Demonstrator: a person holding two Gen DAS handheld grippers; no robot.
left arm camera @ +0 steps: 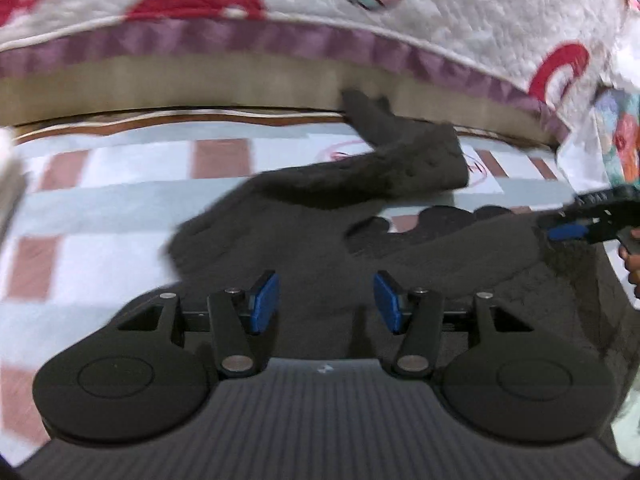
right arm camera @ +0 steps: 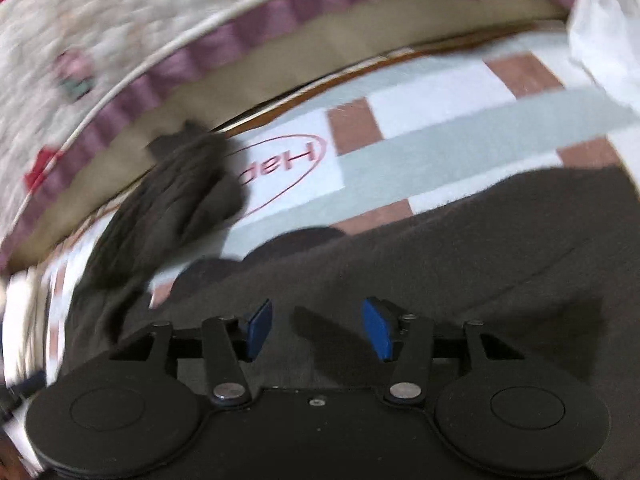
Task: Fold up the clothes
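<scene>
A dark grey knitted garment [left arm camera: 320, 248] lies spread on a checked blanket [left arm camera: 100, 208]. One sleeve [left arm camera: 384, 168] stretches toward the far edge. My left gripper [left arm camera: 326, 300] hovers just above the garment's body, open, its blue pads apart with no cloth pinched between them. In the right wrist view the same garment [right arm camera: 460, 240] fills the lower half, its sleeve [right arm camera: 176, 196] bunched at the left. My right gripper [right arm camera: 318, 328] stands open over the cloth, nothing between its pads. The right gripper also shows at the left wrist view's right edge [left arm camera: 592, 220], held by a hand.
A quilted white cover with red motifs and a purple border [left arm camera: 280, 36] hangs along the far side above a tan band [left arm camera: 200, 80]. The checked blanket [right arm camera: 420, 128] carries a red oval logo [right arm camera: 288, 168]. A patterned cloth [left arm camera: 620, 132] sits at the right.
</scene>
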